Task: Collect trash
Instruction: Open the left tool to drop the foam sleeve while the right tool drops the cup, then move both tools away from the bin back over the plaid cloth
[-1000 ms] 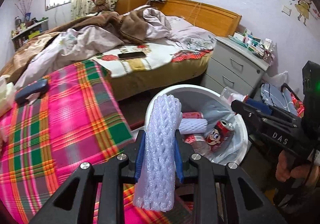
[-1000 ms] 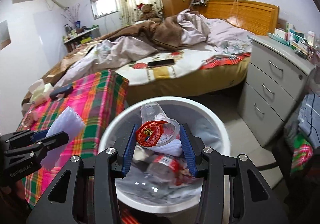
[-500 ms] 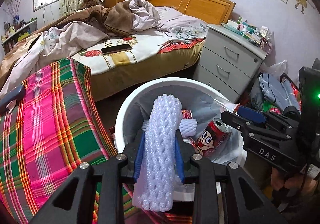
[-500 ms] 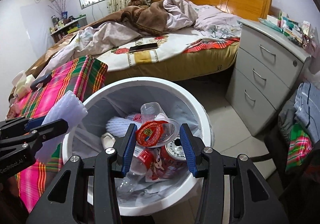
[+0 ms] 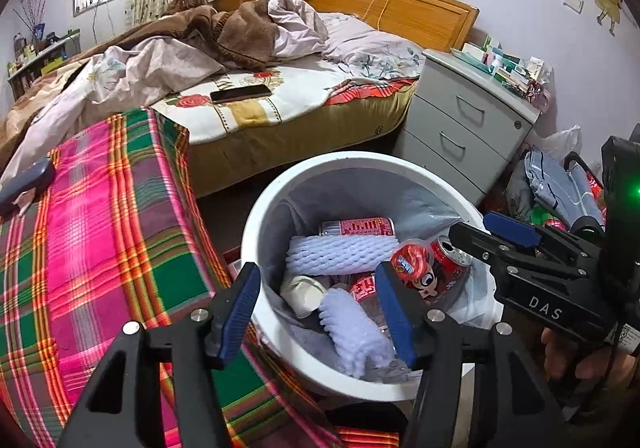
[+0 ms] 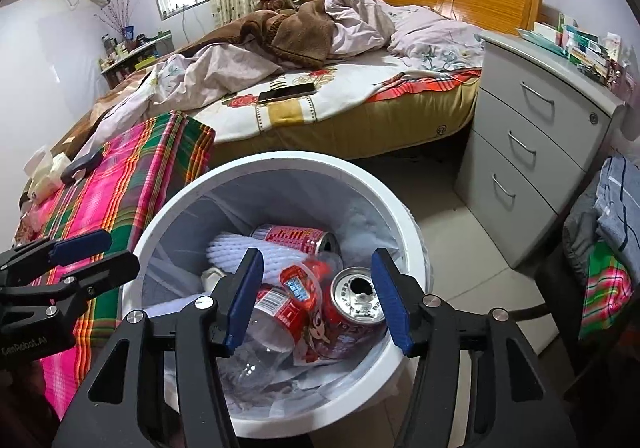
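Only the left wrist view shows the foam sleeve (image 5: 356,332) inside the bin (image 5: 256,232); above the bin, left gripper (image 5: 318,314) and right gripper (image 6: 318,298) fingers spread wide, holding nothing

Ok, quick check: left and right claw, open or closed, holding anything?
Left claw: open, empty, over the trash bin.
Right claw: open, empty, over the same bin.

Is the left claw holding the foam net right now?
No, the left claw is open and the foam net lies in the trash bin.
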Tool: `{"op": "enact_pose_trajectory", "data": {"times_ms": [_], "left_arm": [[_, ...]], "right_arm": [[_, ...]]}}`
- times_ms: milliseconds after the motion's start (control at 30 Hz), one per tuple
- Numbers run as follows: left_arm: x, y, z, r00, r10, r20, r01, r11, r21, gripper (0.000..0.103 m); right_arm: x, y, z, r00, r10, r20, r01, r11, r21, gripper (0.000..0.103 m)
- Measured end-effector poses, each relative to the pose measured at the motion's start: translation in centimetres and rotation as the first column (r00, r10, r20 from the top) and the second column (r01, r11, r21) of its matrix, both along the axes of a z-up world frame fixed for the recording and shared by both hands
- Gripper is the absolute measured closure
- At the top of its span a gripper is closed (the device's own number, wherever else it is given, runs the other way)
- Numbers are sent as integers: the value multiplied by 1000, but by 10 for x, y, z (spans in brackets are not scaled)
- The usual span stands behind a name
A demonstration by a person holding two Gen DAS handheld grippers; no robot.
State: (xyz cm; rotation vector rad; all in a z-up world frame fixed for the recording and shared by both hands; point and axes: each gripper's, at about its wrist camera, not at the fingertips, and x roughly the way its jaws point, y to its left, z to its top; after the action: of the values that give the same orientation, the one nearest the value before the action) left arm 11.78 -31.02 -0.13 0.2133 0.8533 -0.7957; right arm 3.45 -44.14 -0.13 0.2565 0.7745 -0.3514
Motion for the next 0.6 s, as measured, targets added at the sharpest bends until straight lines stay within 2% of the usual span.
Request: {"op": "enact_pose_trajectory", "data": {"times_ms": [600], "left_arm": [[-2,64,23,992,104,67,-101,994,-47,41]], "right_arm": [[6,36,16,997,56,55,-55,998,-9,45]]}}
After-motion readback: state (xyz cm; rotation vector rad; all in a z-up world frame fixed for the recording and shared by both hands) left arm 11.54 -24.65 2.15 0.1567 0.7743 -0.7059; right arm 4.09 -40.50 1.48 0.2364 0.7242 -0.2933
